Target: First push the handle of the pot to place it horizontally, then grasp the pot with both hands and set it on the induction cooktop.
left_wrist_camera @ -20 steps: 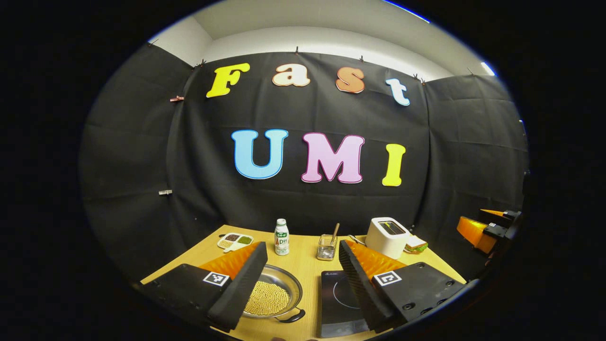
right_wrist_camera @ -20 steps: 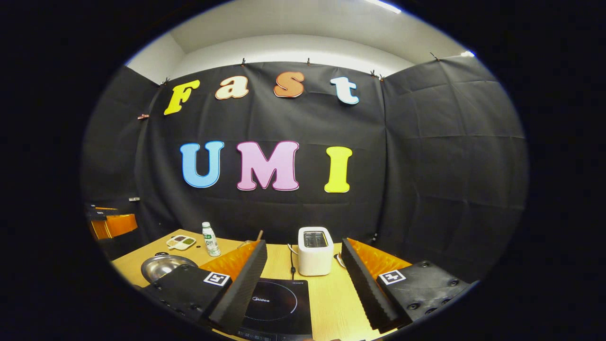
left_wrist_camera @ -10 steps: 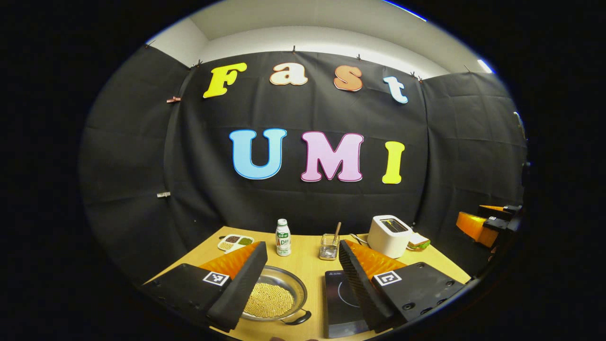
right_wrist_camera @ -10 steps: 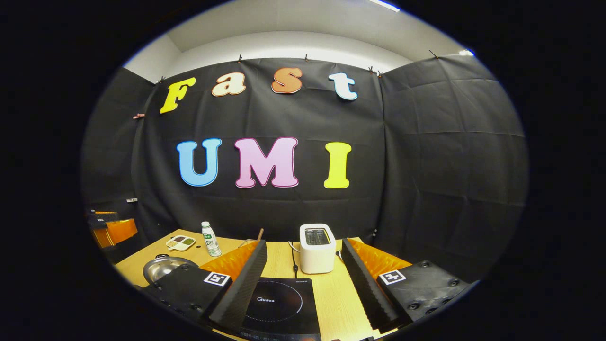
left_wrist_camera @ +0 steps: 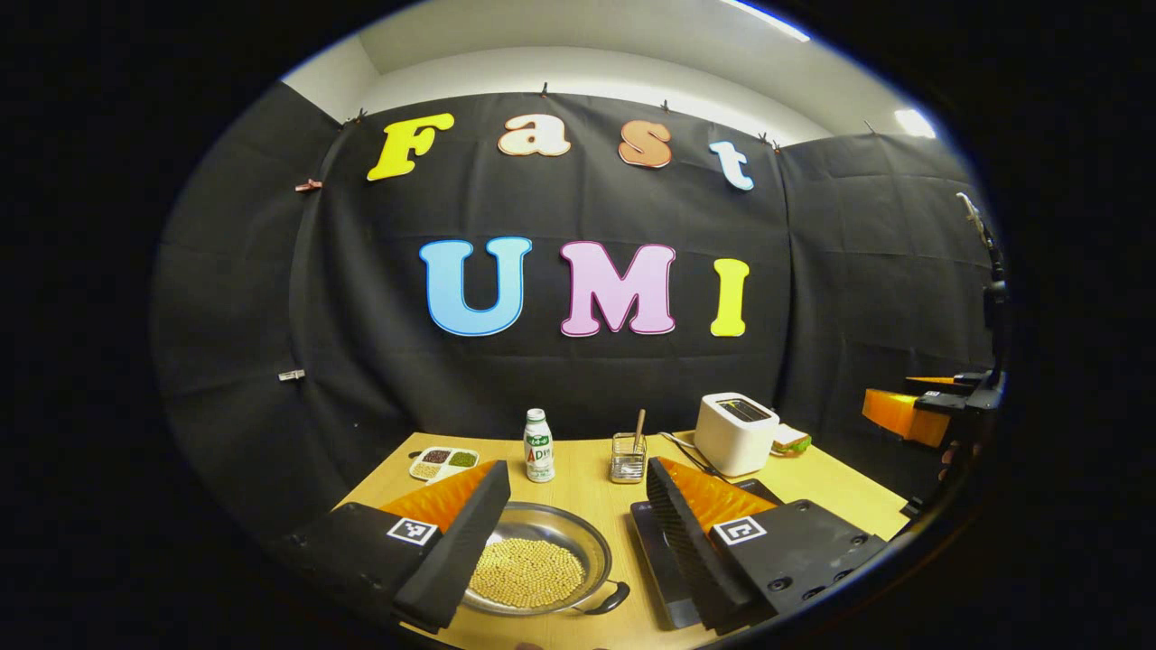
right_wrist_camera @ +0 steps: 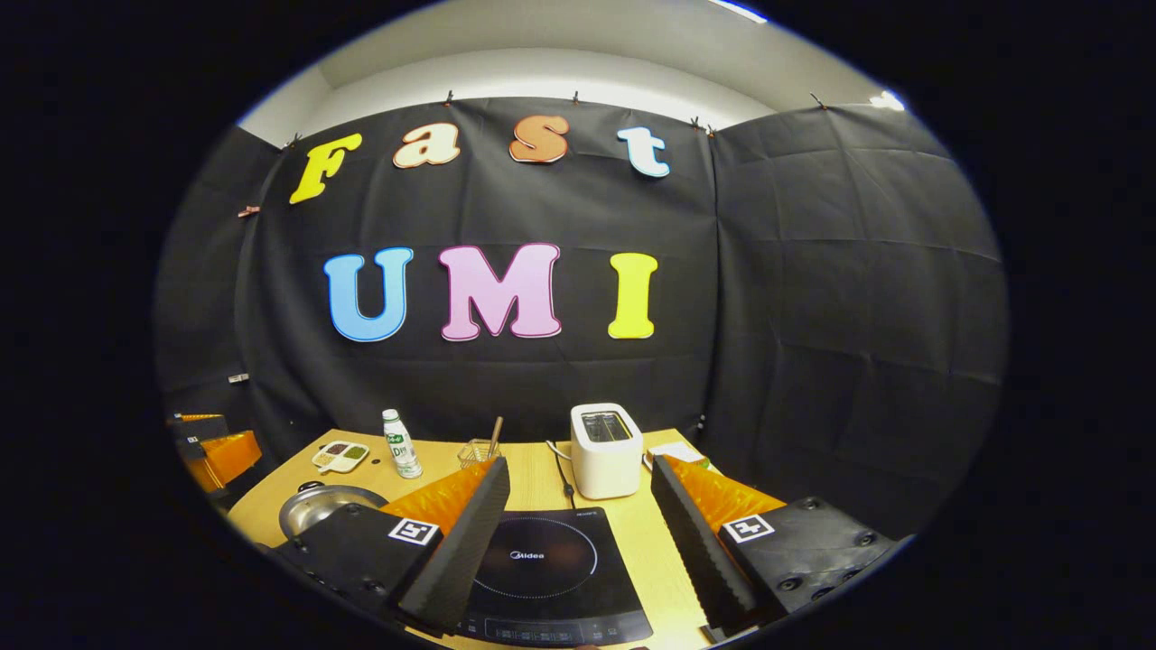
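A steel pot [left_wrist_camera: 533, 564] holding yellow beans sits on the wooden table [left_wrist_camera: 578, 492], one dark handle [left_wrist_camera: 609, 598] pointing toward the near right. My left gripper [left_wrist_camera: 573, 471] hovers open above it, and its left finger covers the pot's left rim. Right of the pot lies the black induction cooktop [left_wrist_camera: 657, 555], partly behind the other finger. In the right gripper view the cooktop [right_wrist_camera: 551, 564] lies between the fingers of my open right gripper [right_wrist_camera: 578, 465], with the pot [right_wrist_camera: 321, 502] off to the left. Neither gripper holds anything.
Along the back stand a divided dish of grains [left_wrist_camera: 444, 461], a small bottle [left_wrist_camera: 539, 448], a wire holder with a stick [left_wrist_camera: 627, 458], a white toaster [left_wrist_camera: 736, 433] and a sandwich [left_wrist_camera: 790, 440]. The toaster's cord [right_wrist_camera: 562, 469] runs toward the cooktop.
Both cameras have shifted so more of the table shows; pot and cooktop appear fuller between the fingers. Both grippers stay open, and the pot has not moved on the table.
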### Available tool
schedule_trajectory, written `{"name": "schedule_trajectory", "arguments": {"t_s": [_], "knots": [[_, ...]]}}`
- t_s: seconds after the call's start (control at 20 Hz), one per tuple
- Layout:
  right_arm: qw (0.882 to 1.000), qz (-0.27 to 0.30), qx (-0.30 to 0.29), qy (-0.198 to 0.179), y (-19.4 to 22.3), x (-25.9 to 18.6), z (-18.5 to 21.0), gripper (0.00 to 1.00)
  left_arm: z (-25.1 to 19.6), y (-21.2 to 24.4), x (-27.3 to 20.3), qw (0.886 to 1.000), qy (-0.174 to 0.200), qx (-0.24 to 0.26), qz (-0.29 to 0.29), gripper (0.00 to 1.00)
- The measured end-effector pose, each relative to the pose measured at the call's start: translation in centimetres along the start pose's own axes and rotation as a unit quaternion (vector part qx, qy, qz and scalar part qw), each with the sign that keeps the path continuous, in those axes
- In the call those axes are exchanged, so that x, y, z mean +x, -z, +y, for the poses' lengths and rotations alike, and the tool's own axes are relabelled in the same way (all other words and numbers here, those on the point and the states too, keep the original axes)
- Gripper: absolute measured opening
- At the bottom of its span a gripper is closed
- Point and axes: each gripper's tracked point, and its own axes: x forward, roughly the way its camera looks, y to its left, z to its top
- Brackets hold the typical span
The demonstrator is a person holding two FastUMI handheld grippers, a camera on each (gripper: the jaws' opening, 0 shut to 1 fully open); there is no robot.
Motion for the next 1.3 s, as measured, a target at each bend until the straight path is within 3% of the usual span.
{"name": "schedule_trajectory", "arguments": {"t_s": [0.35, 0.45, 0.7, 0.85, 0.9, 1.2, 1.3], "knots": [[0.999, 0.021, -0.011, 0.033, 1.1, -1.2, 0.0, 0.98, 1.7, 3.9, -1.4, 0.998, 0.047, -0.006, 0.043, 0.92], [0.999, 0.021, -0.020, 0.035, 1.2, -1.6, 0.2, 0.98, 1.9, 5.1, -2.0, 0.996, 0.063, -0.007, 0.060, 0.83], [0.999, 0.020, -0.026, 0.035, 1.3, -1.9, 0.8, 0.98, 3.0, 8.7, -2.8, 0.991, 0.083, -0.004, 0.107, 0.47], [0.999, 0.016, -0.027, 0.035, 1.0, -1.6, 1.5, 0.98, 3.3, 12.0, -3.6, 0.985, 0.099, -0.001, 0.145, 0.38], [0.999, 0.017, -0.030, 0.032, 1.1, -1.7, 1.9, 0.98, 3.3, 13.2, -4.1, 0.981, 0.102, -0.006, 0.163, 0.30], [0.998, 0.031, -0.045, 0.004, 2.7, -1.7, 2.9, 0.98, 3.6, 18.7, -5.4, 0.963, 0.093, -0.014, 0.251, 0.05], [0.998, 0.034, -0.043, -0.005, 3.0, -1.2, 2.8, 0.98, 3.1, 20.5, -5.6, 0.957, 0.090, -0.007, 0.276, 0.05]]}}
